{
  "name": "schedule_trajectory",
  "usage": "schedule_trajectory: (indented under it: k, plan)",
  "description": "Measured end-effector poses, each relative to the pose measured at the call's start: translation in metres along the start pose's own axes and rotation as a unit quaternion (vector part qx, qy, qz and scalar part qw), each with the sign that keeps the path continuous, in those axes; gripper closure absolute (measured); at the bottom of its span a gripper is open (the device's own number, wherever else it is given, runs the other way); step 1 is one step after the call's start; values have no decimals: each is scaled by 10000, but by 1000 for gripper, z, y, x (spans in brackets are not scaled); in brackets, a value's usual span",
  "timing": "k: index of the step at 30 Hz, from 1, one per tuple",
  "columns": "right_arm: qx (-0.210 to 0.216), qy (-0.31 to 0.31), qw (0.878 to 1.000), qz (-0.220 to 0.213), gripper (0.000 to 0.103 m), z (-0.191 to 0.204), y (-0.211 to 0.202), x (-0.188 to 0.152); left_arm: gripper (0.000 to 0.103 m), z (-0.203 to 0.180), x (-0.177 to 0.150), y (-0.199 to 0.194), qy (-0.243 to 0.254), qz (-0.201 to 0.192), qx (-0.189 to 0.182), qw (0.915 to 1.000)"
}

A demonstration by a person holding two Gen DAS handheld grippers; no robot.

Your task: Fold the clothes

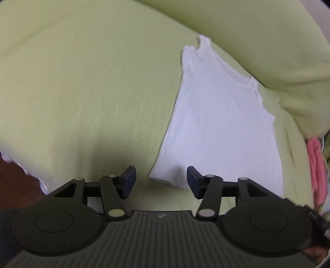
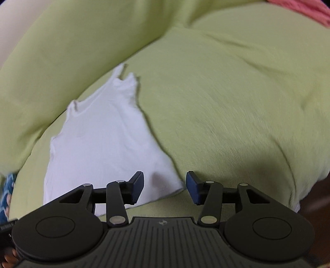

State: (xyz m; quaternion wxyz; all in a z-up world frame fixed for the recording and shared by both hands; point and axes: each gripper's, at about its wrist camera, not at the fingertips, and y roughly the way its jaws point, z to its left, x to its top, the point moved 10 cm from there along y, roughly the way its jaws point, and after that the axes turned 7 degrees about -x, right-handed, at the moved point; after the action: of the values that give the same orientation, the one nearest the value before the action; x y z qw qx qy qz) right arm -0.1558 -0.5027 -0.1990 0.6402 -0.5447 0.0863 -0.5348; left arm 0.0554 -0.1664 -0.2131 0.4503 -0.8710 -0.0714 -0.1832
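Observation:
A white sleeveless top (image 1: 218, 127) lies flat on a light green sheet (image 1: 82, 92), straps toward the far side and hem toward me. In the left wrist view my left gripper (image 1: 161, 181) stands open just above the hem's left corner, with nothing pressed between its dark pads. The right wrist view shows the same top (image 2: 103, 148) stretching away to the left. There my right gripper (image 2: 164, 186) is open over the hem's right corner, the cloth lying loose below the gap.
A raised green fold or cushion (image 1: 268, 41) runs along the far side behind the top. Pink fabric (image 1: 317, 167) lies at the right edge, also seen as pink cloth (image 2: 299, 10). Blue patterned cloth (image 2: 8, 191) sits at the left. Dark floor (image 1: 14, 181) shows beyond the sheet's edge.

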Motion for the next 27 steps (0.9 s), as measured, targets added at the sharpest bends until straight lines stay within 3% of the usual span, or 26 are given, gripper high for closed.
schedule_trajectory:
  k: [2,4,5,6,7,10,12,15,18,22,23,24,25,27]
  plan:
    - [26,135,9999,-5,54,-2,5,2,53,-1,0,6,-63,-11,21,10000]
    - [7,19,10000,18,55,1,7,3,61,-5,2,7,23,-42,67,10000]
    - [-50,-102,9999,27,61,3,8,3,82,-7,3,7,50,-39,48,10000]
    - [-116,-241,9996,52,77,4,8,2,101,-9,2,9,45,43,6,10000]
    - [-160,-316,9993,79,95,4,10,2,100,-10,0,11,48,124,-22,9999]
    - [-247,-467,9986,91,100,1,7,0,101,-18,-4,7,625,50,286,9976]
    - [-338,-574,9978,9,100,1,2,2,101,-24,-3,-1,1188,-18,596,9911]
    - [-326,-668,9971,-137,100,3,-11,7,101,-29,0,-20,2028,-246,992,9739]
    - [-451,-716,9964,-91,101,2,-8,6,100,-30,-1,-22,2491,-215,1261,9600]
    - [-706,-926,9932,8,100,1,10,-4,100,-22,-17,7,2601,66,1533,9533]
    - [-746,-1029,9919,-36,98,2,9,-5,100,-23,-20,9,2651,-29,1631,9503]
    - [-760,-1095,9911,-26,93,4,8,-6,100,-26,-23,9,2734,-94,1739,9460]
    - [-777,-1082,9911,-2,76,4,6,-8,100,-29,-26,9,2780,-102,1776,9440]
    - [-831,-1069,9908,7,62,5,1,-9,99,-30,-32,11,2649,28,1786,9476]
